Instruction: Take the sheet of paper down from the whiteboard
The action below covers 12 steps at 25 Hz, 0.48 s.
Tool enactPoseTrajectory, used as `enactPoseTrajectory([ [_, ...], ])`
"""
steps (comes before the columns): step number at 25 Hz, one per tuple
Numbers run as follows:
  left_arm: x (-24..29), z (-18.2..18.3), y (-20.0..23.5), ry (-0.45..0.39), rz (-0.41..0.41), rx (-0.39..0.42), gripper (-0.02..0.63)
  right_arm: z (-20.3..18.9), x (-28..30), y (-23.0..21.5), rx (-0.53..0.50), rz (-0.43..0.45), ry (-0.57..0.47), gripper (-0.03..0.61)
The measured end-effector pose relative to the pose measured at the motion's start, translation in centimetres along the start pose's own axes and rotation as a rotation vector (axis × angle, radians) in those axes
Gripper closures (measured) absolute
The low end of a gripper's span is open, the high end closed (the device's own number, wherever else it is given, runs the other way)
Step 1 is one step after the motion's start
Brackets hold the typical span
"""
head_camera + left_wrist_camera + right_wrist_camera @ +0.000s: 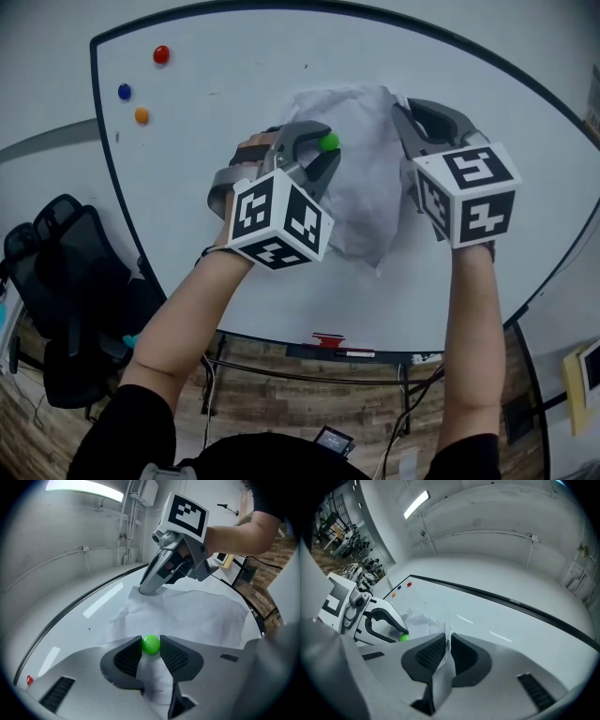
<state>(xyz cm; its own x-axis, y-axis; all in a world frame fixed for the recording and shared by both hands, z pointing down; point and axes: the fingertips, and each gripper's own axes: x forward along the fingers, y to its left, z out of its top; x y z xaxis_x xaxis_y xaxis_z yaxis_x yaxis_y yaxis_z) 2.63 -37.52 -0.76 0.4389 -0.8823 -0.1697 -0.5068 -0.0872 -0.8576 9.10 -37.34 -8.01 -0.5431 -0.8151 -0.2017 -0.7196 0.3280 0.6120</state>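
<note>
A crumpled white sheet of paper (pixel 361 173) hangs on the whiteboard (pixel 216 84). My left gripper (pixel 323 141) is shut on the green magnet (pixel 329 142) at the sheet's upper left; in the left gripper view the green magnet (pixel 151 644) sits squeezed between both pads, with the sheet of paper (pixel 197 616) behind it. My right gripper (pixel 405 108) is shut on the sheet's upper right corner. In the right gripper view the sheet's edge (pixel 446 663) runs pinched between the pads, and the left gripper (pixel 396 632) with its green magnet (pixel 403 638) shows at the left.
Red (pixel 161 54), blue (pixel 124 92) and orange (pixel 142 115) magnets sit on the board's upper left. A red marker (pixel 328 340) lies on the board's tray. A black office chair (pixel 66 291) stands at the lower left, on the wooden floor.
</note>
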Motion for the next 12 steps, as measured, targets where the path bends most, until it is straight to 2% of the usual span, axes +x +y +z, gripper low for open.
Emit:
enactPoseTrajectory([
  [6,-0.2,0.1,0.2,-0.019,-0.017,-0.017,0.482,0.3,0.1,0.0,0.002,-0.006,-0.003,0.551],
  [12,-1.8,1.6,1.1,-0.075,-0.021,-0.041,0.483,-0.3,-0.1,0.3,0.01,0.005,0.005,0.557],
])
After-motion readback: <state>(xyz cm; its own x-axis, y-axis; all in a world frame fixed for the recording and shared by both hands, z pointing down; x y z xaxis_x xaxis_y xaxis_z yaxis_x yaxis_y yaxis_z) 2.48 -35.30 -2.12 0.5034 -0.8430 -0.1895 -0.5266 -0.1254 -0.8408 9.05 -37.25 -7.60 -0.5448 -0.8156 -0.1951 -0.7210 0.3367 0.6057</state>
